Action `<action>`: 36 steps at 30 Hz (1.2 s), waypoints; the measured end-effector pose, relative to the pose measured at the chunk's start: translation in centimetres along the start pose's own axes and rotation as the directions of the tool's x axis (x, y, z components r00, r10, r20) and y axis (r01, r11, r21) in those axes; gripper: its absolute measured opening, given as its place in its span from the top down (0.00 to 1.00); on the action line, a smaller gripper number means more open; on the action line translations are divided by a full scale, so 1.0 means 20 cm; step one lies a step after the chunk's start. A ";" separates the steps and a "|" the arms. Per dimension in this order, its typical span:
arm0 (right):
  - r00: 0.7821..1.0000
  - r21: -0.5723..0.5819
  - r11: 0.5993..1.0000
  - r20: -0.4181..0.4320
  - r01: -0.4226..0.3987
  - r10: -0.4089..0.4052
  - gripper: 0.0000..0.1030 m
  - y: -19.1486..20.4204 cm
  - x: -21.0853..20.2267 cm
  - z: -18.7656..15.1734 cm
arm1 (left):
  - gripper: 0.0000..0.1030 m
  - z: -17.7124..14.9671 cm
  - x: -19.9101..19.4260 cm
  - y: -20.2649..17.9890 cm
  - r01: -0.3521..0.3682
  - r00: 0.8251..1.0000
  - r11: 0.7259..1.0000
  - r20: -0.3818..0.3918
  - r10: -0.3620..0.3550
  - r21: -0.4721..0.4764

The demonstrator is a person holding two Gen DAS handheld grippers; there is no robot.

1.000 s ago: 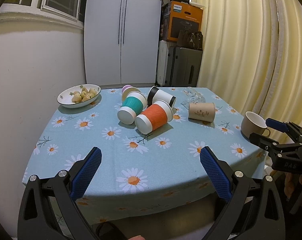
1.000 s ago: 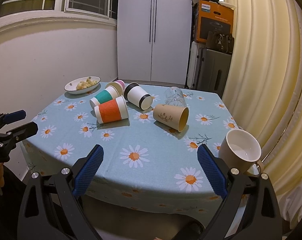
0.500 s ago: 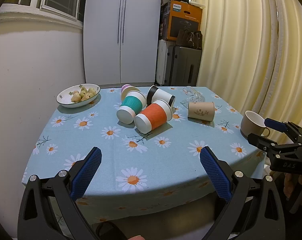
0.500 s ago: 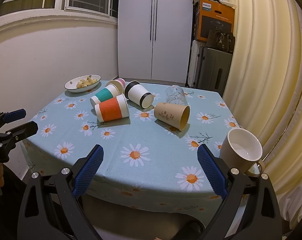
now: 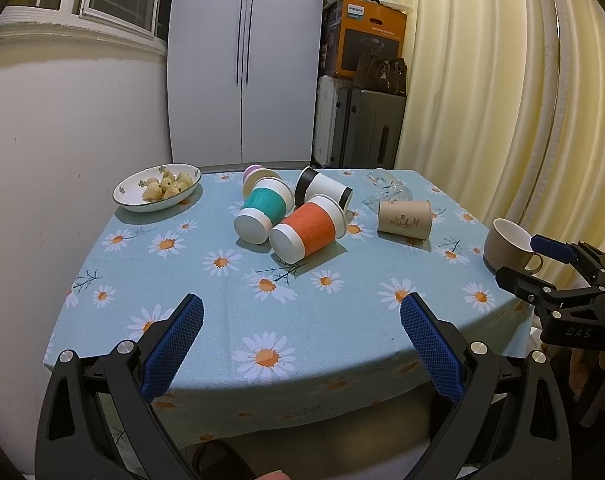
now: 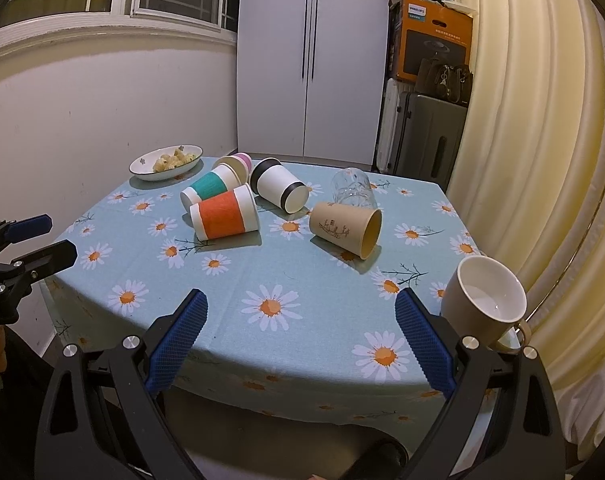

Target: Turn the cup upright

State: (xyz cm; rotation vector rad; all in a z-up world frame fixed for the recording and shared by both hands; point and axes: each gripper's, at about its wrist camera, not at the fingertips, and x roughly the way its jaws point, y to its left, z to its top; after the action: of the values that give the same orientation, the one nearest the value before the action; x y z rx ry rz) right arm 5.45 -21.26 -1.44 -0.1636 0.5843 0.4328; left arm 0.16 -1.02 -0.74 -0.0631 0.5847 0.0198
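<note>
Several cups lie on their sides on the daisy tablecloth (image 5: 230,320): an orange-banded cup (image 5: 308,232) (image 6: 225,218), a teal-banded cup (image 5: 262,210) (image 6: 208,188), a pink cup (image 5: 252,174) behind, a black-and-white cup (image 5: 322,190) (image 6: 278,184), a brown paper cup (image 5: 404,219) (image 6: 344,228) and a clear glass (image 6: 352,190). A beige mug (image 6: 484,302) (image 5: 510,246) stands upright at the right edge. My left gripper (image 5: 302,338) is open and empty over the front edge. My right gripper (image 6: 300,334) is open and empty, just left of the mug.
A bowl of food (image 5: 158,188) sits at the far left corner. A white wall runs along the table's left side and a cream curtain (image 6: 542,160) along its right. A white cabinet, a suitcase and boxes stand behind the table.
Both grippers have pulled back very slightly from the table; the cups have not moved and both stay open.
</note>
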 end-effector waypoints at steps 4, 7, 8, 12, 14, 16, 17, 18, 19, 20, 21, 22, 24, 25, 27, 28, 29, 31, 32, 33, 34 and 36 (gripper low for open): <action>1.000 -0.008 1.000 -0.002 0.002 -0.002 0.09 0.00 0.00 -0.01 | 0.06 0.00 0.00 0.00 0.003 1.000 1.000 0.000 -0.003 0.001; 1.000 -0.013 1.000 -0.004 0.002 -0.002 0.09 0.01 0.01 -0.01 | 0.06 0.00 0.00 0.00 0.002 1.000 1.000 0.000 -0.002 0.001; 1.000 -0.014 1.000 -0.005 0.002 -0.002 0.09 0.01 0.01 -0.01 | 0.06 0.00 -0.01 0.00 0.003 1.000 1.000 0.000 -0.003 0.000; 1.000 -0.014 1.000 -0.007 0.003 -0.004 0.09 0.01 0.01 0.00 | 0.06 0.00 0.00 0.01 0.004 1.000 1.000 -0.004 -0.004 -0.006; 1.000 -0.013 1.000 -0.006 0.004 -0.004 0.09 0.02 0.01 0.01 | 0.06 0.00 -0.01 0.01 0.004 1.000 1.000 -0.002 -0.004 -0.008; 1.000 -0.013 1.000 -0.007 0.004 -0.004 0.09 0.01 0.01 0.00 | 0.06 0.01 -0.01 0.01 0.006 1.000 1.000 0.000 -0.006 -0.012; 1.000 -0.013 1.000 -0.008 0.003 -0.003 0.09 0.01 0.01 0.00 | 0.06 0.01 -0.01 0.02 0.009 1.000 1.000 0.003 -0.009 -0.014; 1.000 -0.011 1.000 -0.010 0.003 -0.003 0.09 0.01 0.01 0.01 | 0.06 0.01 -0.01 0.02 0.010 1.000 1.000 0.002 -0.010 -0.014; 1.000 -0.009 1.000 -0.012 0.001 -0.001 0.09 0.01 0.01 0.01 | 0.06 0.01 -0.01 0.02 0.007 1.000 1.000 0.001 -0.007 -0.017; 1.000 -0.003 1.000 -0.015 -0.003 0.003 0.09 0.01 0.01 0.01 | 0.06 0.01 -0.01 0.02 0.005 1.000 1.000 -0.001 -0.005 -0.019; 1.000 0.000 1.000 -0.017 -0.005 0.005 0.09 0.00 0.01 0.01 | 0.06 0.02 -0.01 0.02 0.008 1.000 1.000 0.000 -0.008 -0.023; 1.000 0.002 1.000 -0.019 -0.006 0.006 0.09 0.00 0.02 0.01 | 0.06 0.02 -0.01 0.02 0.008 1.000 1.000 -0.001 -0.008 -0.023; 1.000 0.010 1.000 -0.026 -0.007 0.007 0.09 -0.01 0.02 0.02 | 0.06 0.02 -0.01 0.02 0.007 1.000 1.000 -0.005 -0.007 -0.025; 0.999 0.017 1.000 -0.032 -0.010 0.010 0.09 -0.02 0.03 0.02 | 0.06 0.02 -0.02 0.03 0.021 1.000 0.999 -0.007 -0.021 -0.032; 0.999 0.030 0.999 -0.037 -0.020 0.022 0.09 -0.02 0.04 0.01 | 0.06 0.03 -0.02 0.03 0.038 0.999 0.998 -0.008 -0.038 -0.045; 0.999 0.032 0.999 -0.038 -0.019 0.020 0.09 -0.02 0.04 0.02 | 0.06 0.03 -0.03 0.03 0.042 0.999 0.998 -0.002 -0.042 -0.050; 0.999 0.030 0.999 -0.039 -0.012 0.014 0.09 -0.02 0.04 0.02 | 0.06 0.03 -0.03 0.03 0.044 0.999 0.998 0.000 -0.044 -0.052; 0.999 0.030 0.999 -0.043 -0.014 0.016 0.09 -0.02 0.04 0.02 | 0.06 0.04 -0.04 0.04 0.055 0.999 0.997 0.004 -0.055 -0.055; 0.999 0.029 0.999 -0.044 -0.018 0.020 0.09 -0.02 0.04 0.02 | 0.06 0.04 -0.03 0.04 0.058 0.998 0.997 0.002 -0.058 -0.056; 0.999 0.026 0.999 -0.039 -0.029 0.030 0.09 -0.02 0.04 0.03 | 0.06 0.05 -0.03 0.05 0.058 0.998 0.997 0.002 -0.058 -0.055; 0.999 0.019 0.999 -0.031 -0.038 0.039 0.09 -0.01 0.03 0.03 | 0.06 0.06 -0.03 0.06 0.053 0.999 0.997 0.007 -0.052 -0.057; 0.999 -0.011 0.999 -0.008 -0.049 0.049 0.09 0.01 0.01 0.06 | 0.07 0.09 -0.02 0.08 0.076 0.997 0.996 0.001 -0.077 -0.053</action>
State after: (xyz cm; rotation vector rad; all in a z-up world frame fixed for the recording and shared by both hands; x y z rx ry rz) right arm 6.17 -20.76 -0.66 -0.1621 0.5950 0.4833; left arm 0.67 0.59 0.89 -0.1373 0.5830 -0.0390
